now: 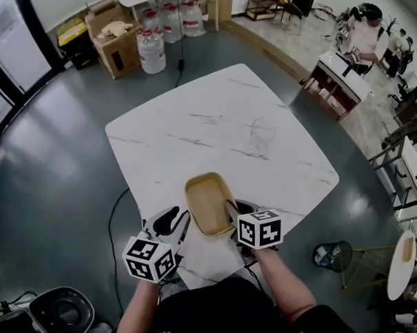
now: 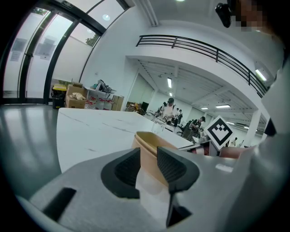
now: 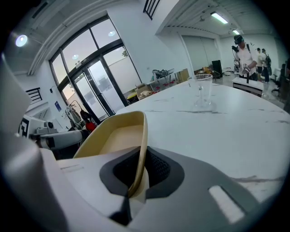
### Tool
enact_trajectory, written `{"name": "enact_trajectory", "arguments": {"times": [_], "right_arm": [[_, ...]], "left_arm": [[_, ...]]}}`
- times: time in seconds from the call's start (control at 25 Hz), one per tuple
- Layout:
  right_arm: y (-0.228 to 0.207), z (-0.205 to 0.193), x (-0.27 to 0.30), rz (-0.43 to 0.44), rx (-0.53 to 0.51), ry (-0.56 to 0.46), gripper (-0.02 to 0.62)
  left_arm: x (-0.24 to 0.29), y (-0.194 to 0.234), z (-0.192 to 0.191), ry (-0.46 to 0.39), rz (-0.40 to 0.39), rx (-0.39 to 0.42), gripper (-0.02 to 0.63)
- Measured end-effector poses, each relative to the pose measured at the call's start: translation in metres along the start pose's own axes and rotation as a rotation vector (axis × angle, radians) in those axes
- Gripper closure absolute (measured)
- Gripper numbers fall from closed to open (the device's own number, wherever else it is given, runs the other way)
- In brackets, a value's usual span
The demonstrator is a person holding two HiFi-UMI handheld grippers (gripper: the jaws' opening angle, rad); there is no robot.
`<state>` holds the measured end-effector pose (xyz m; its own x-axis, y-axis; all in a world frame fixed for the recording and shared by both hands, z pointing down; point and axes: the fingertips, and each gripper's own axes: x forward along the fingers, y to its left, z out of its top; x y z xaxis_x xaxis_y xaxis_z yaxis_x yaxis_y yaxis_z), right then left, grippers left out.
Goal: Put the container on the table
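Note:
A tan, shallow container (image 1: 207,202) sits over the near part of the white marble table (image 1: 196,127). My right gripper (image 1: 231,210) is shut on its right rim; in the right gripper view the thin wall (image 3: 115,136) runs between the dark pads of that gripper (image 3: 138,170). The frames do not show whether the container's base rests on the table. My left gripper (image 1: 178,226) hovers just left of the container, jaws slightly apart and holding nothing. In the left gripper view the container (image 2: 152,152) stands beyond the gap of the left gripper (image 2: 148,167).
A clear glass (image 1: 262,133) stands upright at mid-table, right of centre. Off the table are a cardboard box (image 1: 114,37) and water bottles (image 1: 151,51) at the far left, a waste bin (image 1: 332,255) at the right, and a cable (image 1: 116,220) on the floor.

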<state>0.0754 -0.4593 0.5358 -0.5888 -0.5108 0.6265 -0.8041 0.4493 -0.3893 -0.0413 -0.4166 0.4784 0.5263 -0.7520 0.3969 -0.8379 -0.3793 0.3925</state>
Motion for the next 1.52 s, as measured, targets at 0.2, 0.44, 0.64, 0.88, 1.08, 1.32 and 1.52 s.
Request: {"name": "enact_trajectory", "arguments": {"times": [0.2, 0.44, 0.64, 0.88, 1.08, 1.32, 1.52], "right_arm": [[-0.010, 0.010, 0.018, -0.004, 0.003, 0.013, 0.583], [-0.021, 0.019, 0.036, -0.020, 0.010, 0.015, 0.581], [-0.028, 0.021, 0.046, -0.034, 0.031, 0.011, 0.581], [-0.028, 0.026, 0.050, -0.044, 0.052, -0.017, 0.560], [-0.025, 0.030, 0.048, -0.021, 0.089, -0.050, 0.505], [-0.022, 0.022, 0.036, -0.028, 0.094, -0.062, 0.505], [-0.009, 0.013, 0.017, -0.061, 0.097, -0.087, 0.506]], "left_arm": [[0.017, 0.011, 0.005, 0.008, 0.008, -0.009, 0.494], [0.035, 0.020, 0.006, 0.033, 0.012, -0.014, 0.492], [0.044, 0.027, 0.007, 0.041, 0.014, -0.012, 0.492], [0.049, 0.034, 0.007, 0.055, 0.022, -0.016, 0.491], [0.050, 0.036, 0.008, 0.057, 0.017, -0.014, 0.489], [0.043, 0.031, 0.006, 0.055, 0.008, -0.008, 0.489], [0.017, 0.024, 0.001, 0.055, -0.008, 0.006, 0.490]]}}
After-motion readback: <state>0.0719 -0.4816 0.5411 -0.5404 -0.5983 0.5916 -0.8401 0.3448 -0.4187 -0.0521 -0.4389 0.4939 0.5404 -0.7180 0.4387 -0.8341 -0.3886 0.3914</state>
